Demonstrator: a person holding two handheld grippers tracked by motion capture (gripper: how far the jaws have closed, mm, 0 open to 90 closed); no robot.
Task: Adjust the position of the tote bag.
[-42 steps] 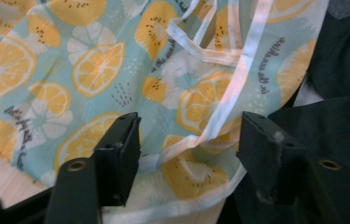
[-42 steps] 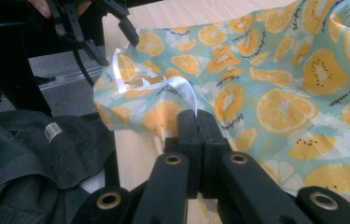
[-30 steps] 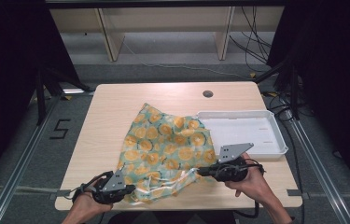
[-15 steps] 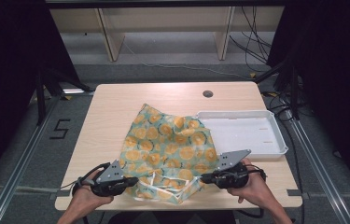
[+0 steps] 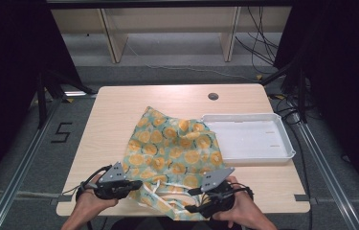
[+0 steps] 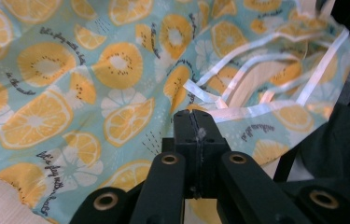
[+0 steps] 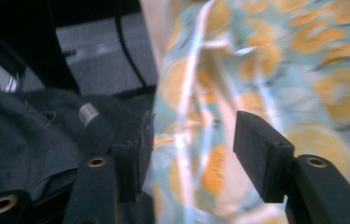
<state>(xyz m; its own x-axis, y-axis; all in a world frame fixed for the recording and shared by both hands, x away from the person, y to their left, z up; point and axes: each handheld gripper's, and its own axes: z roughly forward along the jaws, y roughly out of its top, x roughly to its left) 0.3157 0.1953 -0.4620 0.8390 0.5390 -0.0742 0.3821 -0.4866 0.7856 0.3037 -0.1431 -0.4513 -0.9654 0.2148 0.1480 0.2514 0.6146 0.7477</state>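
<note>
Fruit-print cloth, pale teal with orange slices and white ribbon ties, lies spread on the tabletop, middle to near edge; its near hem hangs crumpled over the near edge between the two hands. White tray sits just right of the cloth, its left rim touching or slightly overlapped by the fabric.

Left hand-held gripper: at the near-left corner of the cloth, lying low and pointing right. In the left gripper view its two black jaws are pressed together, tips meeting with no gap, pinching the cloth at a hem where a white ribbon runs across. Clamped on the fabric.

Right hand-held gripper: at the near-right part of the cloth, by the tabletop's near edge, pointing left. In the right gripper view, which is blurred, the jaws stand well apart and have just been opening. Cloth and ribbon lie in the gap between them, but the pads do not press on it; the left pad may brush the fabric edge, cannot tell. Dark clothing shows at the left of that view.
</note>
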